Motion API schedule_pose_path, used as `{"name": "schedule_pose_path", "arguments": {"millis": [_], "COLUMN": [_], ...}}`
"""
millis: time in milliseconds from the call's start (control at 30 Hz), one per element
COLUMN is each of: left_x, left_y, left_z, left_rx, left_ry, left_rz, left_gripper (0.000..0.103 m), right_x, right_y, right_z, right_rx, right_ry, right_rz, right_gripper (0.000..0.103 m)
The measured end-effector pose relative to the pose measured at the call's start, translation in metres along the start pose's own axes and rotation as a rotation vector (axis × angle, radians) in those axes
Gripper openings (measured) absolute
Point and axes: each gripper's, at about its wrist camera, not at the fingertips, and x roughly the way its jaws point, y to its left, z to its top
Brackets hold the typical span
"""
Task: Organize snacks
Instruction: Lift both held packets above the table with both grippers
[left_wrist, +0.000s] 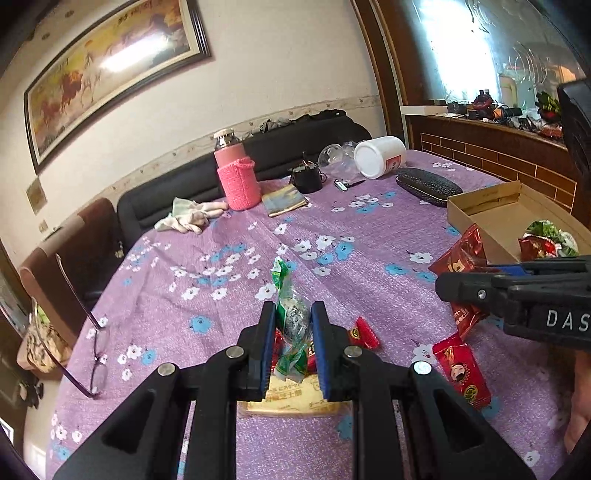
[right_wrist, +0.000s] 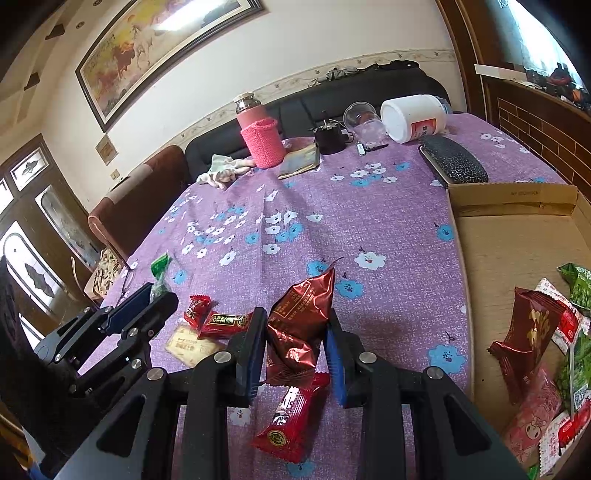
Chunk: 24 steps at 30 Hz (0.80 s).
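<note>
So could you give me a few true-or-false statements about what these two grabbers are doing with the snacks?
1. The left gripper holds a green packet. True.
2. The right gripper is empty. False: its fingers are shut on a dark red packet.
3. The box holds no snacks. False: several packets lie in it.
4. The white jar lies on its side. True.
5. The glasses sit in the box. False: they lie on the tablecloth.

Purple tablecloth (left_wrist: 332, 236) with blue-white flowers, pink knitted bottle sleeve (left_wrist: 239, 184), dark-red snack packet (right_wrist: 301, 325)
</note>
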Motion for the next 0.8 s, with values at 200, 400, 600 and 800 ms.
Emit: {"name": "schedule_pose_path", "arguments": {"millis": [200,400,600,800], "left_x": [-0.0014,-0.0022,-0.0023,-0.0025], "left_y": [-0.0045,-0.0075,-0.0083,-0.0086], "left_z": [-0.0012,-0.0016,-0.002,-0.002], "left_rx": [0.033,0.053,0.057,0.056], "left_ry": [-0.018,-0.032,-0.034,-0.034], "left_rz": [0.036,0.055,0.059,0.059], "left_gripper": [0.019,0.019,0.019,0.019], "right_x": [0.0002,0.0004,0.0,-0.0005], "right_y": [0.0004,0.0004,0.0022,0.0009], "right_z": [0.0,-0.0001,0.0002,0.0008], "right_rx": [0.0,0.0,-0.004,0.001], "right_ry": [-0.001,0.0,0.0,-0.002], "right_rz": [0.001,0.001,0.002,0.002], "right_gripper": [0.032,0.032,0.032,0.032]}}
